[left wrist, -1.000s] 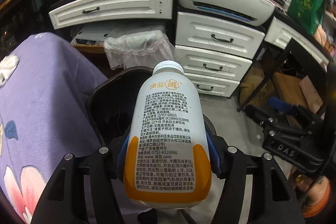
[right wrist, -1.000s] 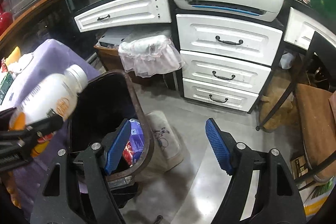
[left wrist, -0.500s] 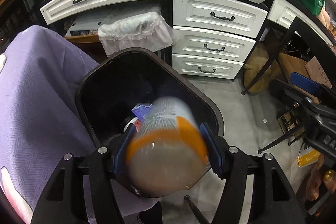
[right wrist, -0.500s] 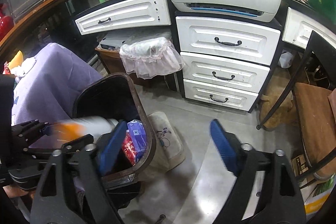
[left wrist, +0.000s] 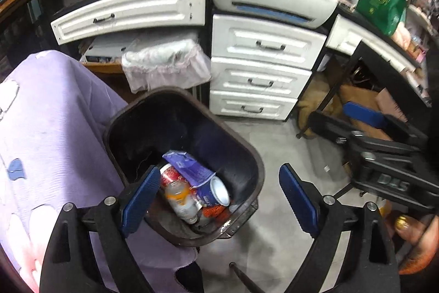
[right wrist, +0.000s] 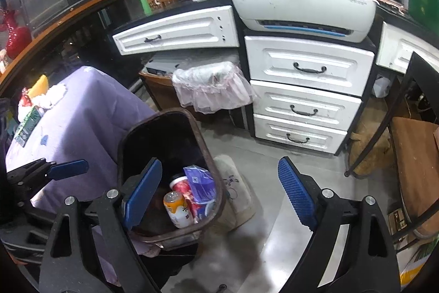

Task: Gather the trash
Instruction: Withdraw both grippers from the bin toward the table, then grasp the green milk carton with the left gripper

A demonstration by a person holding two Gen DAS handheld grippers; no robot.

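The orange-and-white drink bottle lies inside the dark trash bin, on top of a purple wrapper, a red can and other litter. My left gripper hangs above the bin with its jaws opening and nothing between them. To the right, over the bin's edge and the floor, my right gripper stands wide open and holds nothing. Each view catches a blue pad of the other gripper: the right gripper's pad and the left gripper's pad.
A purple-clothed table stands left of the bin, with more litter on its far end. Behind are white drawers, a plastic-lined basket and a printer. A cushion lies on the floor; a wooden stool is at right.
The bottle that sat between the left jaws has dropped into the bin, and those jaws have spread wide. The right jaws also widened a little and that gripper rose.
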